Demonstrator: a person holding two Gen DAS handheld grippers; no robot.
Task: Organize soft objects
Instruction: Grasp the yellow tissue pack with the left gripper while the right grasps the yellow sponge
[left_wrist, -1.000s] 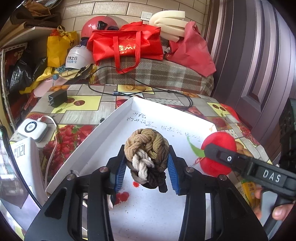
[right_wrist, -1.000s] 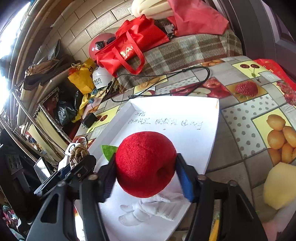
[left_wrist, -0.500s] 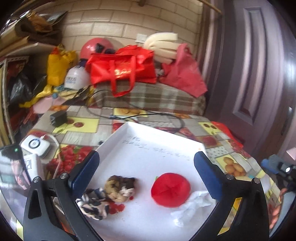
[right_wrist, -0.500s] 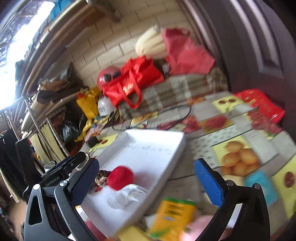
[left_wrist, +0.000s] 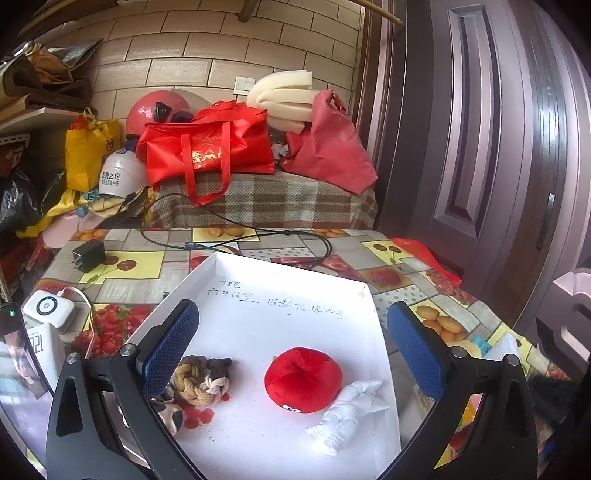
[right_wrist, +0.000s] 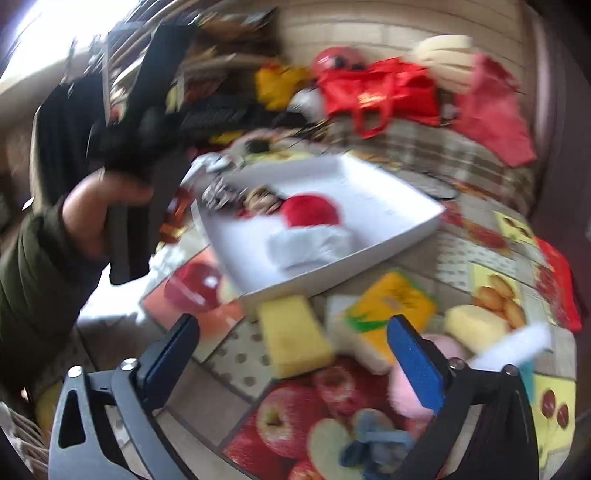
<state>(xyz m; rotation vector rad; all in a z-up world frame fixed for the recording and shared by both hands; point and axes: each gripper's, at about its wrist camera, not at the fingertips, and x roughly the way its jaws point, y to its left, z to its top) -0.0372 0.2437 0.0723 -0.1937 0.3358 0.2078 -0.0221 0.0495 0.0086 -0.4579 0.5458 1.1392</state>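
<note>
Shallow white cardboard tray (left_wrist: 236, 280) holds round red plush tomato (left_wrist: 303, 380), braided tan-brown rope knot (left_wrist: 201, 378), white astronaut figure (left_wrist: 349, 413). Left gripper (left_wrist: 291, 349) and right gripper (right_wrist: 291, 354): fingers wide apart, empty.

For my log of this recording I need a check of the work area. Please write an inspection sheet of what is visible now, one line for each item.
Surface: table covered with a fruit-print cloth; white tray lies on it, with handwriting on the tray floor.
Job's things: in the tray, braided rope knot, red plush fruit, white soft figure. Outside it, yellow sponge and pink soft item, blurred.
Clutter: yellow packet, charger plug, white device.
Grippers: left gripper open, empty, above the tray; right gripper open, empty, over the table in front of the tray.
Cables: black cable behind the tray.
Surroundings: red bag, helmets, brick wall, dark door.
</note>
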